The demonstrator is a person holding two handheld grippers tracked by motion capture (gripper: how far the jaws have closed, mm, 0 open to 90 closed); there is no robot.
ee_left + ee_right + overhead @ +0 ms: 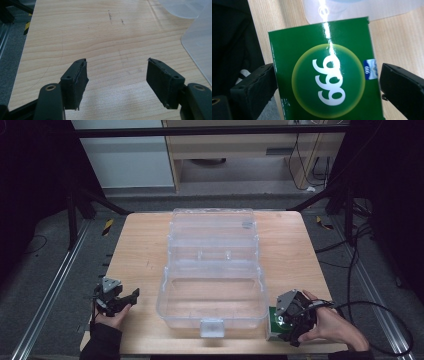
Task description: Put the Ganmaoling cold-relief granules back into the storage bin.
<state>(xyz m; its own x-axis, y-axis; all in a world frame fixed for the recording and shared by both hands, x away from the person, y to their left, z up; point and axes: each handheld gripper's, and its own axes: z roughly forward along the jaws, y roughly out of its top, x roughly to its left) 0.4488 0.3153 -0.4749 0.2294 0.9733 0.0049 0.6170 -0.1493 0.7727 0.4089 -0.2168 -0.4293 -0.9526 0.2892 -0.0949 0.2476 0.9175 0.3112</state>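
High view: clear bin [212, 285] sits mid-desk [145, 250], lid flipped open away from the person, latch facing them, nothing visible inside. Green box [273, 324] lies at the desk's near right corner, just beside the bin's near right corner, likely staged there for a short lift into the bin. Right tool [292, 320] sits on top of the box, right hand [334, 325] gripping it from behind, wrist low, tool pointed toward the bin. Left tool [117, 299] is parked near the left edge, well apart from the bin, palm under it, jaws pointing right toward the bin (looks idle, keeping out of the way).

Left gripper view: left tool [117, 75] is wide open, holding nothing, only bare wood between its pads. Bin edge [200, 47] is at far right.

Right gripper view: right tool [327, 85] straddles the box [322, 75], which lies flat, "999" logo up. Left pad touches or nearly touches the box's edge; right pad stands clear of the other edge with a visible gap. So it's open around the box, not clamped yet. Approach is square across the box's width, probably so the pads land on its two long sides. Bin wall [362, 7] is just past the box's far end.
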